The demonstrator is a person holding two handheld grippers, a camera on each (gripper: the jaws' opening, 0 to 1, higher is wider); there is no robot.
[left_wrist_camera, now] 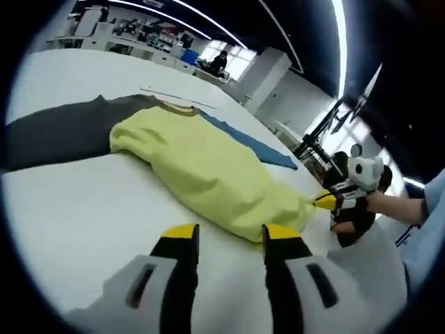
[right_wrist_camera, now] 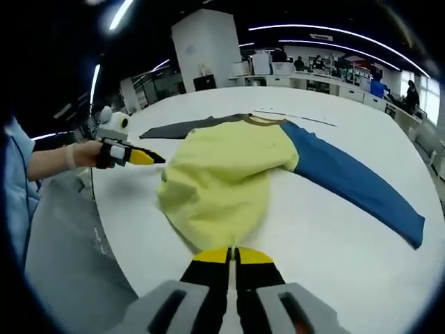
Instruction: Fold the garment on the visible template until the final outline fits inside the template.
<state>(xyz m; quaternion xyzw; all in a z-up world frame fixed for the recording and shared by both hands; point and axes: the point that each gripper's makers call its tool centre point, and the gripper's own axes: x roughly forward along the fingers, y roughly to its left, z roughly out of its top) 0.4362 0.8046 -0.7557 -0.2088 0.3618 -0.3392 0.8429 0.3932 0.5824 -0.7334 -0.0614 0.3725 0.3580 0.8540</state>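
**Item: long-sleeved garment, part-gathered on white table**

Location: yellow-bodied fabric garment (right_wrist_camera: 222,184) with one grey sleeve (left_wrist_camera: 59,132) and one blue sleeve (right_wrist_camera: 354,184), lying on the white table (left_wrist_camera: 76,216).

Right gripper (right_wrist_camera: 232,256): yellow-tipped jaws pressed together, pinching the bunched yellow hem at the near edge; the garment's long axis runs away from it toward the collar.

Left gripper (left_wrist_camera: 229,236): jaws spread, holding nothing, just beside the yellow body's edge, the grey sleeve further off on its side. Judged the free claw for the coming fold.

Obscured: the template cannot be made out; a thin pale outline beyond the collar may be part of it. Grey sleeve's cuff is cut off in the left gripper view.
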